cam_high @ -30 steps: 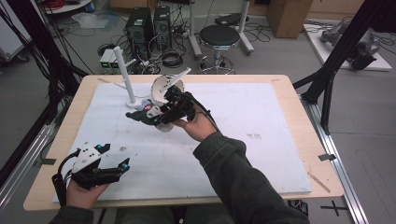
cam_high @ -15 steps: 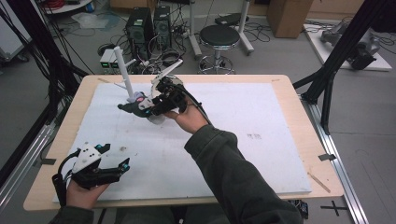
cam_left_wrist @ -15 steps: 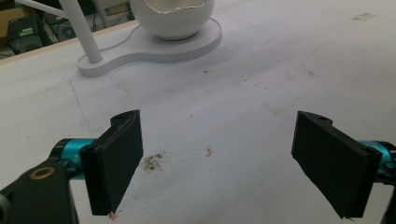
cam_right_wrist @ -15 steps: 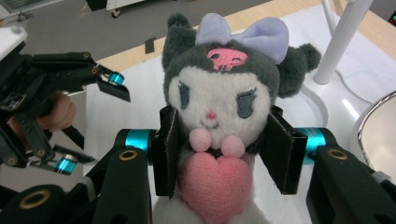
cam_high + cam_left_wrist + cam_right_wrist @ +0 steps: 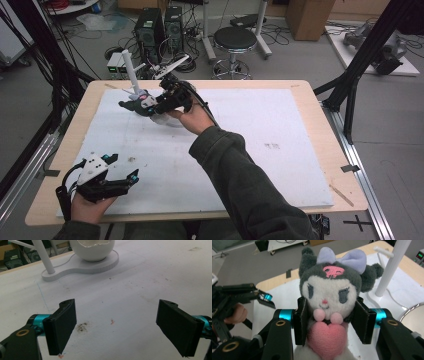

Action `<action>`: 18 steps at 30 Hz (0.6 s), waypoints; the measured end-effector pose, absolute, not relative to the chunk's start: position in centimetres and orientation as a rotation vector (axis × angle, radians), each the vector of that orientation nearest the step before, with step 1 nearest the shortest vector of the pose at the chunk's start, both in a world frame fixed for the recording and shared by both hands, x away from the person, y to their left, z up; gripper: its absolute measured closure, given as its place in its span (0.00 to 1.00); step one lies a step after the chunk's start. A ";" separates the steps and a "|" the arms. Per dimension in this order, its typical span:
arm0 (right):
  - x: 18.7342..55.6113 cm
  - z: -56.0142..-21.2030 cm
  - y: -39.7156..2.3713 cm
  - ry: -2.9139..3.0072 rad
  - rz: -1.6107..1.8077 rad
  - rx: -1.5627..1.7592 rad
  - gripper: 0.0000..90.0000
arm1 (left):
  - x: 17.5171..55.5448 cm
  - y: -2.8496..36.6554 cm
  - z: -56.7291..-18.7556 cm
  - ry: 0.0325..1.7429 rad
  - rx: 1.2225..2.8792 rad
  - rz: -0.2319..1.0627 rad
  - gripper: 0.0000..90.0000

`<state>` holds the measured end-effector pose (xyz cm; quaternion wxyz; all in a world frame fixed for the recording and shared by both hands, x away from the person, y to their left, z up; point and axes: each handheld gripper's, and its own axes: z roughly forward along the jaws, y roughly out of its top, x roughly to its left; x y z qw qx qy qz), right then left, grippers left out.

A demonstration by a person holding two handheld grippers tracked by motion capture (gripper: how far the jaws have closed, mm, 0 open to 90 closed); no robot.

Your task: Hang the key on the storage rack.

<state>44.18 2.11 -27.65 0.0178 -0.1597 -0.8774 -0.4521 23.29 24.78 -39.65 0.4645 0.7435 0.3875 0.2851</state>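
My right gripper [image 5: 332, 322] is shut on a plush toy [image 5: 329, 290] with a dark grey hood, white face, lilac bow and pink heart; the pads squeeze its body from both sides. In the high view this gripper [image 5: 142, 105] holds the plush toy [image 5: 136, 106] above the table's far left, next to a white post [image 5: 130, 70]. The post [image 5: 43, 255] rises from a white base that carries a white bowl [image 5: 92, 250]. My left gripper [image 5: 123, 167] rests near the front left corner, and its jaws [image 5: 120, 327] stand open over bare sheet.
A white foam sheet [image 5: 260, 130] covers the wooden table [image 5: 325, 150]. Beyond the far edge are a black stool [image 5: 235, 40], computer towers [image 5: 155, 25] and cables on the floor. Black frame legs [image 5: 350, 85] stand to the right of the table.
My right gripper has carried the plush toy left, toward the far edge and slightly up, ending beside the white post. The left gripper has stayed put.
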 end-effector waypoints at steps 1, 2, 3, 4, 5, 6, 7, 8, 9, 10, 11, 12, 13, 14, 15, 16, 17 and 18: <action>44.3 -27.6 2.2 -2.727 -1.413 -0.492 0.58 | 23.3 24.8 -39.6 0.952 1.827 0.700 0.19; 44.3 -27.6 2.2 -2.727 -1.413 -0.492 0.58 | 23.3 24.8 -39.7 0.952 1.827 0.700 0.19; 44.4 -27.6 2.3 -2.725 -1.409 -0.504 0.58 | 23.3 24.8 -39.7 0.952 1.826 0.700 0.19; 44.5 -27.6 2.3 -2.723 -1.410 -0.508 0.58 | 23.3 24.8 -39.7 0.955 1.823 0.699 0.19; 44.7 -27.6 2.4 -2.719 -1.413 -0.511 0.58 | 23.3 24.8 -39.7 0.953 1.824 0.700 0.19; 44.9 -27.6 2.6 -2.717 -1.420 -0.519 0.58 | 23.3 24.8 -39.6 0.953 1.826 0.699 0.19; 44.9 -27.6 2.6 -2.717 -1.420 -0.519 0.58 | 23.3 24.8 -39.7 0.952 1.825 0.699 0.19; 45.0 -27.6 2.6 -2.718 -1.415 -0.531 0.58 | 23.3 24.8 -39.7 0.953 1.824 0.700 0.19; 45.2 -27.6 2.7 -2.716 -1.421 -0.527 0.58 | 23.3 24.8 -39.6 0.952 1.825 0.699 0.19; 45.3 -27.6 2.8 -2.718 -1.423 -0.532 0.58 | 23.3 24.8 -39.6 0.951 1.826 0.702 0.19; 45.4 -27.5 3.0 -2.718 -1.416 -0.538 0.58 | 23.3 24.8 -39.6 0.951 1.826 0.702 0.19; 45.5 -27.4 3.1 -2.728 -1.417 -0.537 0.58 | 23.3 24.8 -39.6 0.952 1.824 0.701 0.19; 45.6 -27.3 3.3 -2.731 -1.428 -0.534 0.58 | 23.3 24.8 -39.6 0.953 1.823 0.701 0.19; 45.7 -27.2 3.4 -2.727 -1.431 -0.535 0.58 | 23.3 24.8 -39.6 0.952 1.824 0.701 0.19; 45.8 -27.1 3.5 -2.726 -1.433 -0.541 0.58 | 23.3 24.8 -39.6 0.951 1.825 0.702 0.19; 46.1 -27.1 3.7 -2.729 -1.443 -0.548 0.58 | 23.3 24.8 -39.7 0.951 1.825 0.702 0.19; 46.3 -27.0 3.9 -2.726 -1.443 -0.552 0.58 | 23.4 24.9 -39.7 0.951 1.825 0.702 0.19; 46.3 -27.0 3.9 -2.726 -1.443 -0.552 0.58 | 23.4 24.9 -39.7 0.950 1.825 0.703 0.19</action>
